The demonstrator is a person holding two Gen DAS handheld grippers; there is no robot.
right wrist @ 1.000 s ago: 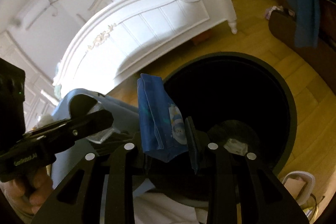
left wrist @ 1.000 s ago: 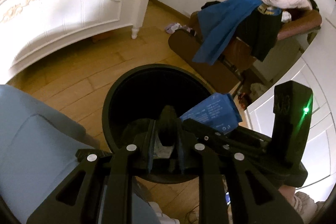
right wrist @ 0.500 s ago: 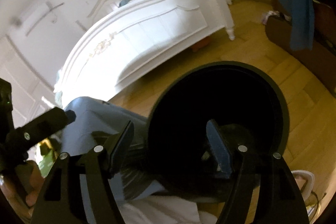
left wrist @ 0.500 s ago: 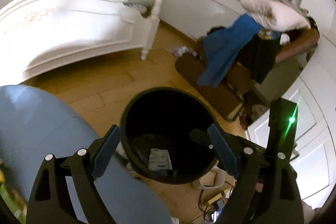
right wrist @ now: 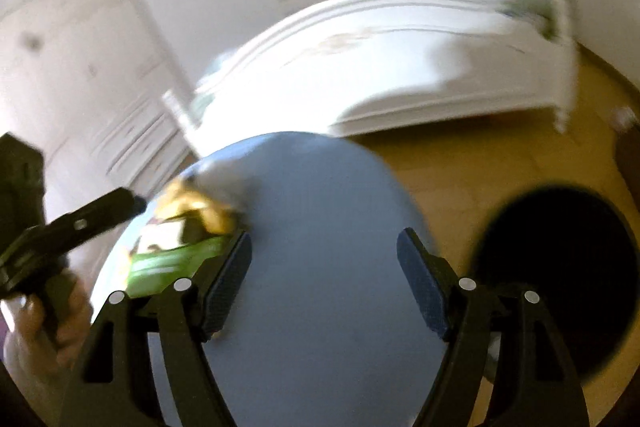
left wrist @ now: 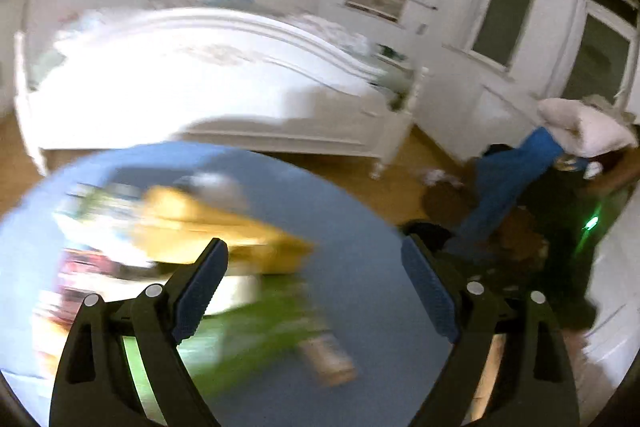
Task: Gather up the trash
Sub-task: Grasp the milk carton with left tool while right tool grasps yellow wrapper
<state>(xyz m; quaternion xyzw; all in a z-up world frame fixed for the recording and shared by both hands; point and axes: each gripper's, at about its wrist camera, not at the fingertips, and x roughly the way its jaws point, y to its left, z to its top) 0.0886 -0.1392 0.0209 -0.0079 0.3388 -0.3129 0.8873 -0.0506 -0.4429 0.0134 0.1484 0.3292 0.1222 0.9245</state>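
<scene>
Trash [left wrist: 224,227] heaped on the left half of a round blue counter [left wrist: 360,235]: a yellow wrapper, a green packet [right wrist: 176,263], something white or grey at the far side, all smeared by motion blur, so no finer naming possible. Left claw [left wrist: 316,291] hanging over the near part of that heap, jaws spread wide, nothing between the pads. Right claw [right wrist: 324,281] over the bare middle of the counter, likewise gaping and empty, with the green packet just beside its left finger [right wrist: 228,283]. Further right, on the wooden floor [right wrist: 480,163], a black bin [right wrist: 560,267] standing close against the counter's edge. White bed [left wrist: 200,87] across the far side of the room.

Judging by two empty claws aimed at the pile: reach phase, a fresh piece about to be picked. Next move probably calls for slowing down, lowering one claw over a single wrapper, closing on its edge, then swinging right to the bin. Thin, flat packets likely to slip or drag neighbours along.
</scene>
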